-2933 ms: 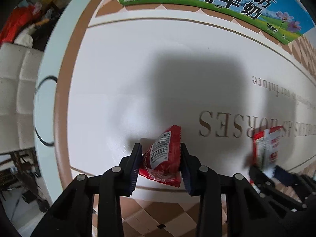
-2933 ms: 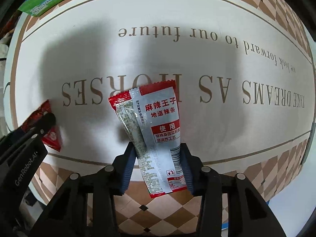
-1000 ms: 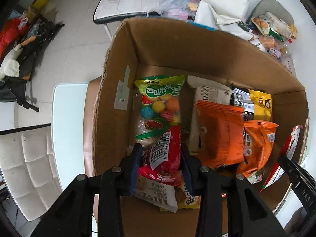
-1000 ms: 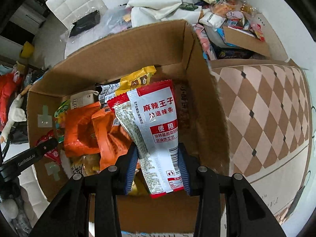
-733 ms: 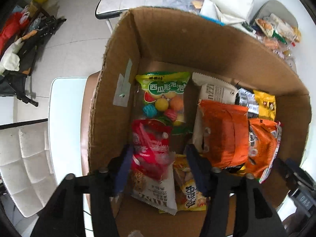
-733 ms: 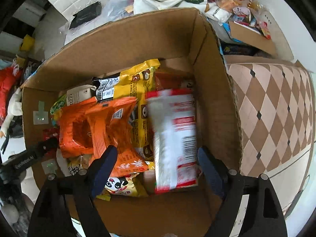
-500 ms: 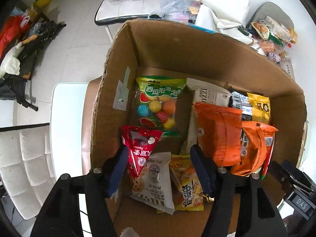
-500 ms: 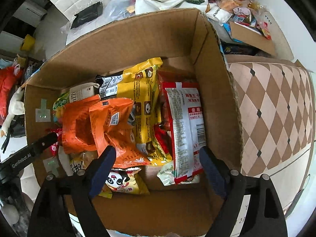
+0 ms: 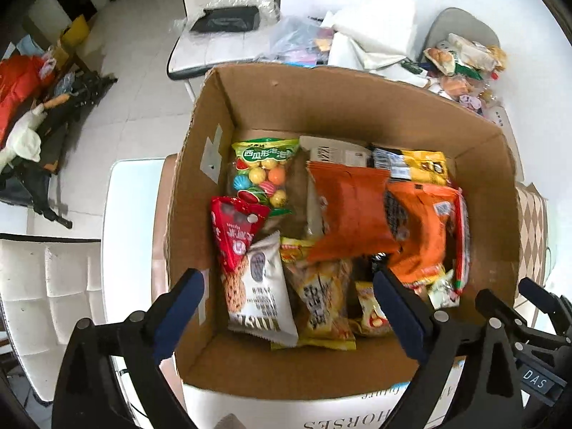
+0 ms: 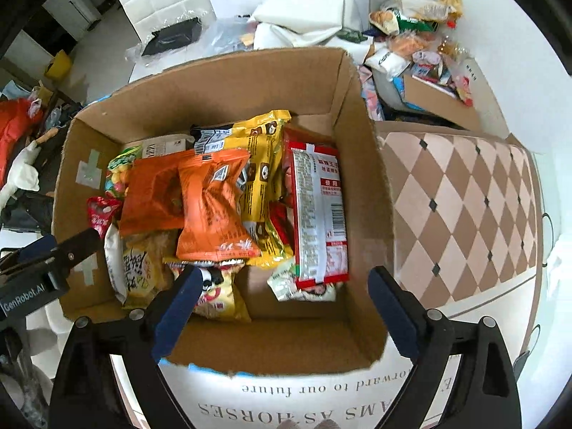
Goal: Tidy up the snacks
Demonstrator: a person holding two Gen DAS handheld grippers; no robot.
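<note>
Both hand-held grippers, left (image 9: 287, 302) and right (image 10: 280, 300), opening, empty over box (image 10: 228, 82). Packets (image 10: 318, 211) light, crinkly, probably slippery; pinch sealed edge.

Packs under the orange bags (image 9: 352, 211) stay hidden beyond the fingers; the table lettering (image 10: 296, 407), seemingly "HORSES", runs off the edge.
</note>
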